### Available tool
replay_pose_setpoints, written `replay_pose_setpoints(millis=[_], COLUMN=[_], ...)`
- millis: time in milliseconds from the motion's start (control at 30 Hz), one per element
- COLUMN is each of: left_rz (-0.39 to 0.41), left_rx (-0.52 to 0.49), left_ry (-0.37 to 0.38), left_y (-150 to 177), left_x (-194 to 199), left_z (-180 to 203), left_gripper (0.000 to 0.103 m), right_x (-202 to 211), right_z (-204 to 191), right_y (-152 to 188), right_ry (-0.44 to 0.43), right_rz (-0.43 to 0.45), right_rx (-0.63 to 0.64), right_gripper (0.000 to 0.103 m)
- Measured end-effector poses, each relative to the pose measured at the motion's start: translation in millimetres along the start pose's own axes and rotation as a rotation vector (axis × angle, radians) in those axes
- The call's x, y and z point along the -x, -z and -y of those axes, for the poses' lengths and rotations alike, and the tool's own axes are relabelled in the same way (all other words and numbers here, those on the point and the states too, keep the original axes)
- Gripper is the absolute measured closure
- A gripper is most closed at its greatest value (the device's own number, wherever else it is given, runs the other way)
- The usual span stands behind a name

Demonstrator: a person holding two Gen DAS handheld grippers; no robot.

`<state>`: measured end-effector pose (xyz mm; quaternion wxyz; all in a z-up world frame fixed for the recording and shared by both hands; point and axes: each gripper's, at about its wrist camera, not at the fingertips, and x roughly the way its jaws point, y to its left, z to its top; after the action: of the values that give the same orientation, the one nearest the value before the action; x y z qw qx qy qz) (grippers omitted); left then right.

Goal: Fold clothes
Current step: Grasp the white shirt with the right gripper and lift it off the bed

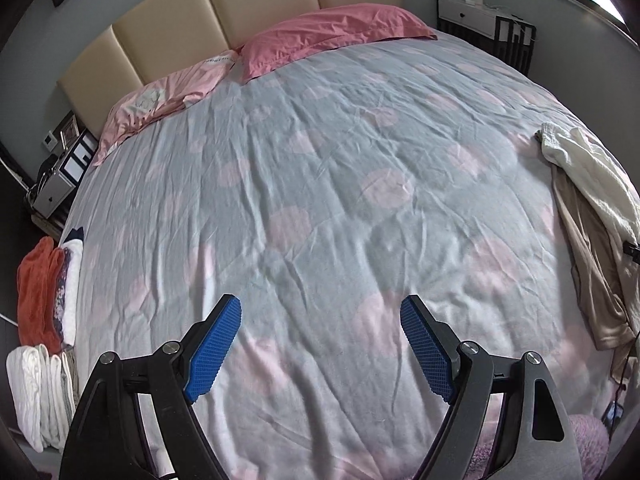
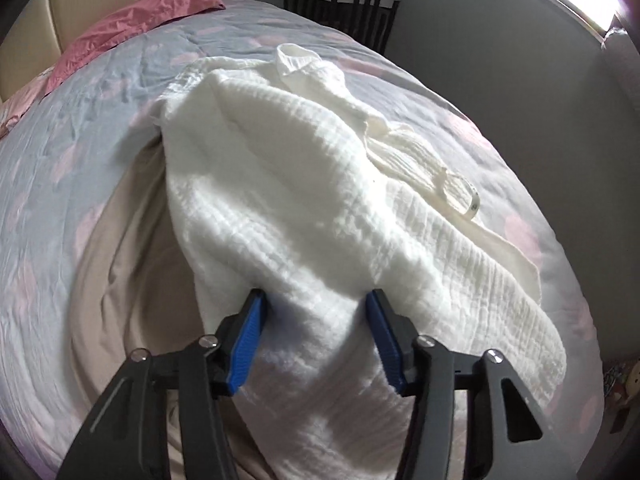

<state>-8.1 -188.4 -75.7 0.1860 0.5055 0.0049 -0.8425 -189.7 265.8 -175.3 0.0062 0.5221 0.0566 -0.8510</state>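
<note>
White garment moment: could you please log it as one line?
left gripper open, empty | right gripper open around white garment | beige garment beneath

A wide bed fills both views, spread with a wrinkled grey quilt printed with pale pink patches. At its far end, against the padded beige headboard, lie two pillows side by side: a deep pink pillow to the right and a light pink pillow to the left. On the right side of the quilt a beige garment lies spread flat, and a white crinkled garment is draped partly over it and partly on the quilt. At the bed's left edge lie an orange folded stack and, nearer, a white folded stack.
</note>
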Motion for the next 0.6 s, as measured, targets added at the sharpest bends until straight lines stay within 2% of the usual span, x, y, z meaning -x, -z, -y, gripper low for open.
replay_pose_setpoints(millis=[100,200,367,500,600], left_rz=[-0.023,-0.032,-0.007,0.026,0.056], left_rx=[-0.001,-0.005,0.018,0.048,0.066], left_ry=[-0.012,-0.015,-0.014,-0.006,-0.005], left_y=[3.6,6.7,9.5,12.3,15.1], left_x=[-10.0,-12.9,-3.5,11.5,26.9], left_z=[-8.2,-16.2,-36.8,-56.4,-71.8], left_gripper=[0.020,0.020,0.020,0.020,0.020], right_x=[3.0,17.4,73.1,127.7,174.7], right_z=[-0.8,-6.5,-20.0,-43.8,-78.7], right_y=[-4.7,-8.1,-23.1,-38.9,-49.2], right_ry=[0.009,0.042,0.079,0.043,-0.001], right_rz=[-0.003,0.014,0.101,0.189,0.267], right_rx=[-0.006,0.027,0.063,0.110,0.169], right_gripper=[0.082,0.090,0.094,0.094,0.094])
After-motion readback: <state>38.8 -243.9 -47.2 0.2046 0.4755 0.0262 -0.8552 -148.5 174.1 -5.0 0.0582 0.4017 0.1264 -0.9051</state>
